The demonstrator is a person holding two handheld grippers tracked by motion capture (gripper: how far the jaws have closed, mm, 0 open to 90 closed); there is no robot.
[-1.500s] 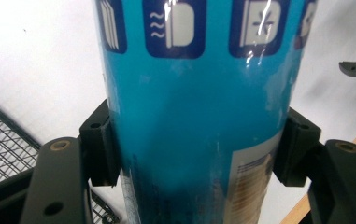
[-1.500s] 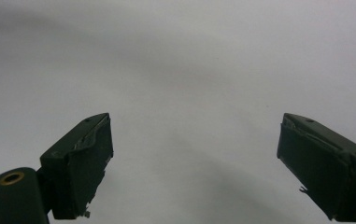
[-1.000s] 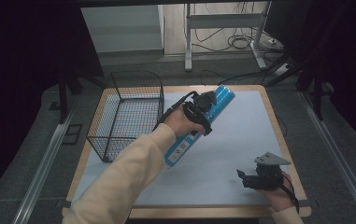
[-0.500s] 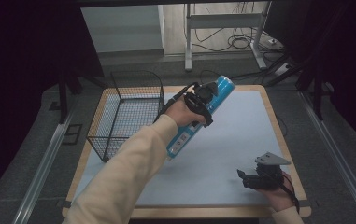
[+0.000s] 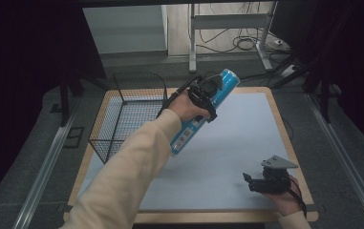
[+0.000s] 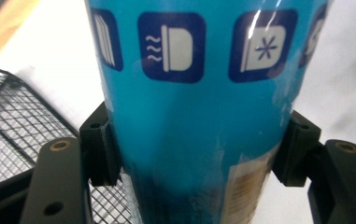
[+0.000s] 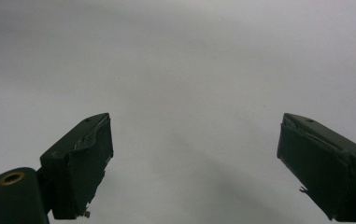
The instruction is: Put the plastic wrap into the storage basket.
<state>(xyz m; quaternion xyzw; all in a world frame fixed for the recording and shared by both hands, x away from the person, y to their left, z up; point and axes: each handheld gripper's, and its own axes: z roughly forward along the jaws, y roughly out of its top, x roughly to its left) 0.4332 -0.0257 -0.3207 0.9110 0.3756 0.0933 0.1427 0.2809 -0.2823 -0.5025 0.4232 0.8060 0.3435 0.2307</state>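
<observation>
Left gripper (clamped) around blue can

A: What is the person wearing?

B: A pale cream long sleeve on the left arm, loose and softly creased. At the near right edge a bit of the same cream cuff shows.

A: And the tools?

B: The left gripper is matt black, with blocky pads and brass-coloured screws in its arms. The right gripper has black jaws with scuffed, frayed pad edges, one brass screw, a grey three-cornered plate on top and a black cable.
</observation>
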